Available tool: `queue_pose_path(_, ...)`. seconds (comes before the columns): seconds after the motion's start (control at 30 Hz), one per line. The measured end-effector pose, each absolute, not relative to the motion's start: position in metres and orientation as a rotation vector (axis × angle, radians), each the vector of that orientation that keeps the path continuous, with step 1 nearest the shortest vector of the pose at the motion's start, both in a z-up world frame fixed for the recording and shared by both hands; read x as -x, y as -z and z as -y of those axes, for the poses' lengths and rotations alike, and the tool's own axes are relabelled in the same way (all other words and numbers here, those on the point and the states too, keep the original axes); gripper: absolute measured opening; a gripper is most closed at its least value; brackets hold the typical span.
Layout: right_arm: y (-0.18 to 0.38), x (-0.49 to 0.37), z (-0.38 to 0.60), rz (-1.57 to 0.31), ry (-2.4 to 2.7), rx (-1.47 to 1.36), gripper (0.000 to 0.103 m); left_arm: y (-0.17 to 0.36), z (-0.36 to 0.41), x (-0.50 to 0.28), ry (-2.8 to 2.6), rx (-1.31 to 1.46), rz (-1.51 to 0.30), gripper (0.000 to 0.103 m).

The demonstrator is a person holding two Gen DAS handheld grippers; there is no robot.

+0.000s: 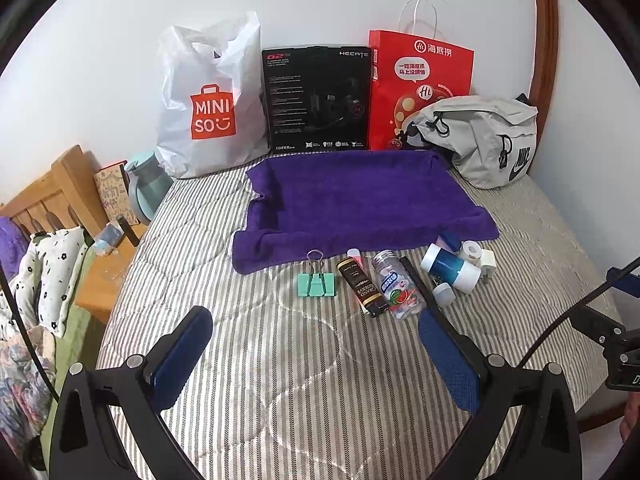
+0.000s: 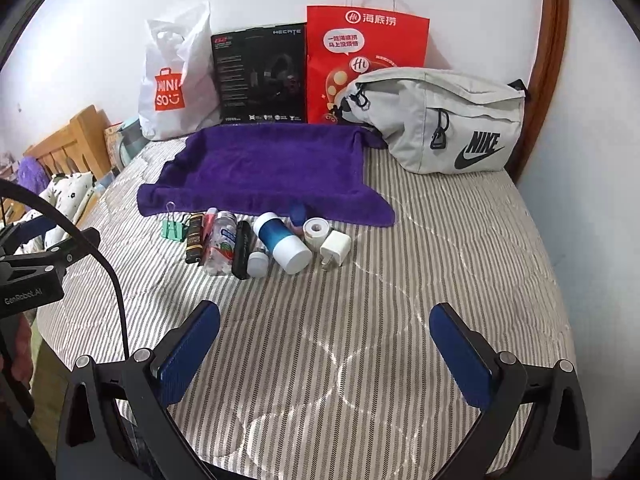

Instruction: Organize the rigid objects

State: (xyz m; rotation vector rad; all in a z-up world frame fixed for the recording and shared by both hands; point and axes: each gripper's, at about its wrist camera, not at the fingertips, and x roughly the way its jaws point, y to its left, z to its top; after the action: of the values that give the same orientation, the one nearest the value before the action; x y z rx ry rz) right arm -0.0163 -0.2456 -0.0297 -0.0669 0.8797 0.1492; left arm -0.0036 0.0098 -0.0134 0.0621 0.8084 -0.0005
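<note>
A: Nearest to us, what are the tools doing?

B: The left gripper [image 1: 314, 342] hangs over the striped bedcover [image 1: 280, 380] with its blue pads spread wide and nothing between them. The right gripper [image 2: 325, 338] is the same: released, empty, above the cover.

A: And ahead of them?

B: A row of small things lies just beyond the fingertips. Ahead of the left gripper: a mint binder clip [image 1: 316, 283], a dark tube [image 1: 362, 287] and a clear candy bottle [image 1: 398, 289], the last two side by side. Ahead and left of the right gripper: a blue-and-white cylinder [image 2: 283, 245], a small white jar [image 2: 258, 264], a tape roll [image 2: 316, 233] and a white charger plug [image 2: 335, 249].

A: Further?

B: A purple towel [image 1: 356, 204] is spread behind the row. At the wall stand a white Miniso bag [image 1: 208, 108], a black headset box [image 1: 316, 100], a red paper bag [image 1: 416, 80] and a grey Nike pouch [image 2: 440, 120].
</note>
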Motion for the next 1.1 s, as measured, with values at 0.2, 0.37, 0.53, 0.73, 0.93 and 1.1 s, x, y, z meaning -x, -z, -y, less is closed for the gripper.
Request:
queue_pose_path(0.2, 0.032, 0.025, 0.245, -0.862, -0.157, 0.080, 0.103, 0.018, -0.013, 0.011, -0.005, -0.045, -0.802, 0.103)
queue_pose_path(0.37, 0.031, 0.029, 0.244, -0.857, -0.166, 0.073, 0.103, 0.021, -0.013, 0.016, -0.004, -0.035, -0.797, 0.103)
queue_pose_path(0.53, 0.033, 0.032, 0.247, -0.852, -0.162, 0.065, 0.103, 0.022, -0.014, 0.017, -0.007, -0.031, -0.790, 0.103)
queue_pose_path(0.73, 0.034, 0.034, 0.248, -0.853, -0.158, 0.062, 0.103, 0.020, -0.014, 0.015, -0.010, -0.023, -0.787, 0.103)
queue_pose_path(0.93, 0.036, 0.032, 0.250, -0.862, -0.157, 0.056, 0.103, 0.021, -0.012, 0.015, -0.008, -0.018, -0.789, 0.103)
queue_pose_path(1.1, 0.036, 0.031, 0.248, -0.863, -0.159, 0.060, 0.103, 0.023, -0.011, 0.014, -0.010, -0.022, -0.791, 0.103)
